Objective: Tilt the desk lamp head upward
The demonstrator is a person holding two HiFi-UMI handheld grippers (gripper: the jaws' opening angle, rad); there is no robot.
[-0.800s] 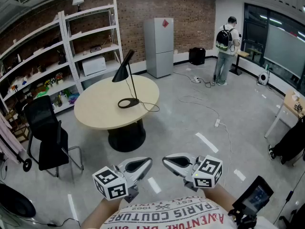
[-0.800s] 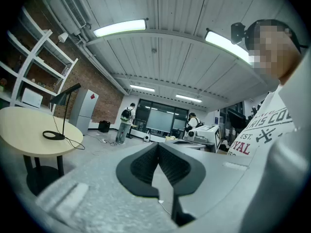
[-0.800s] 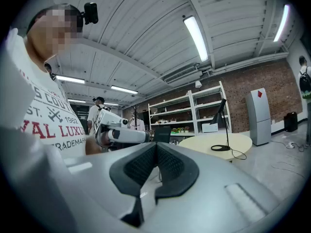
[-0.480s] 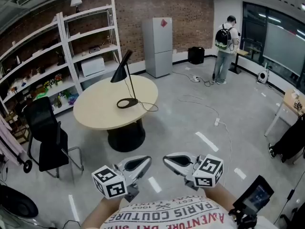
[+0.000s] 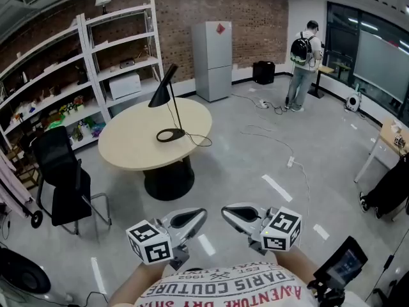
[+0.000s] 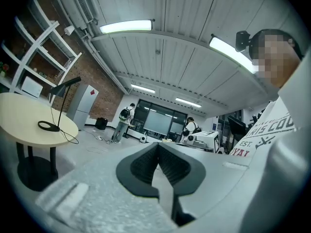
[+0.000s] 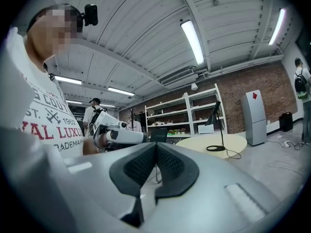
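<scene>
A black desk lamp (image 5: 167, 101) stands on a round beige table (image 5: 137, 147) across the room, its cone head (image 5: 162, 89) tilted down to the left and its ring base (image 5: 170, 135) on the tabletop. The lamp (image 6: 56, 107) also shows small in the left gripper view and, far off, the lamp (image 7: 217, 125) in the right gripper view. My left gripper (image 5: 197, 215) and right gripper (image 5: 229, 212) are held close to my chest, far from the table. Both are shut with nothing between their pads.
A black chair (image 5: 64, 178) stands left of the table, white shelves (image 5: 77, 75) behind it, a grey fridge (image 5: 213, 61) at the back. Cables (image 5: 275, 142) lie on the floor. A person with a backpack (image 5: 300, 62) stands far right.
The head view has shifted slightly; both grippers stay shut near my chest. The lamp has not moved.
</scene>
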